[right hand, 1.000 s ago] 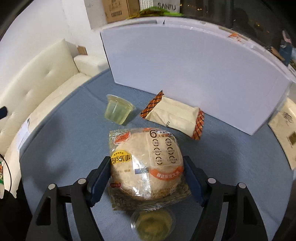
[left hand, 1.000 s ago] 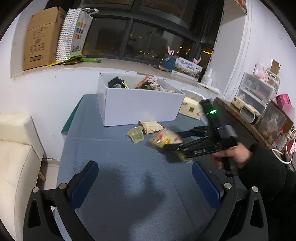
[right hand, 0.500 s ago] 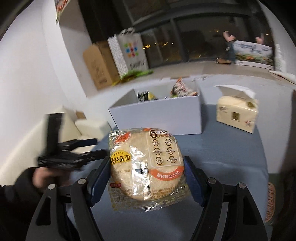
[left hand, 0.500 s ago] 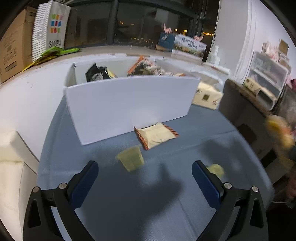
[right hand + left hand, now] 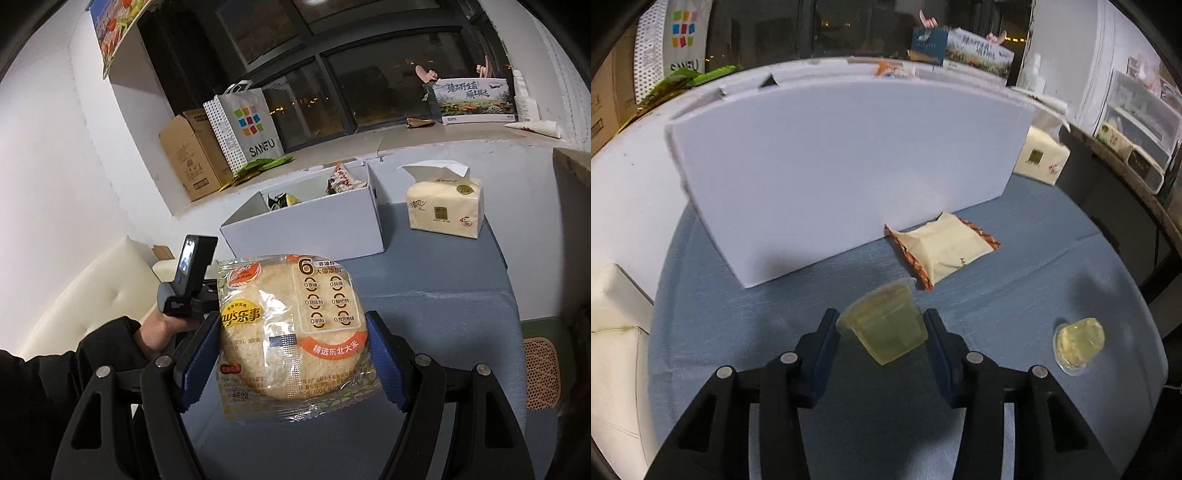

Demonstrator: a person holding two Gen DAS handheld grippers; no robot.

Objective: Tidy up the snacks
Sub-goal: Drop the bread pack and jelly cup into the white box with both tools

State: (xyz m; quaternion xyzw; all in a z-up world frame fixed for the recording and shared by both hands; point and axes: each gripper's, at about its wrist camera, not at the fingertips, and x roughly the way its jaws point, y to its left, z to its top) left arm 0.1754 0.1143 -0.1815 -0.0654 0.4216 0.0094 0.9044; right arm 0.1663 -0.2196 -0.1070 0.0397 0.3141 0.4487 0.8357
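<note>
Snacks split two ways now: my left gripper (image 5: pixel 882 328), wide open a second ago, has clamped the jelly cup (image 5: pixel 886 325) just off the blue table (image 5: pixel 738 332). My right gripper (image 5: pixel 291 354) still pinches the rice cracker pack (image 5: pixel 291 332), lifted toward the white box (image 5: pixel 306 229).

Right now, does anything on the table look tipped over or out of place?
Yes. One jelly cup lies on its side on the blue tablecloth, away from the white box. A beige snack packet also lies loose outside the box.
</note>
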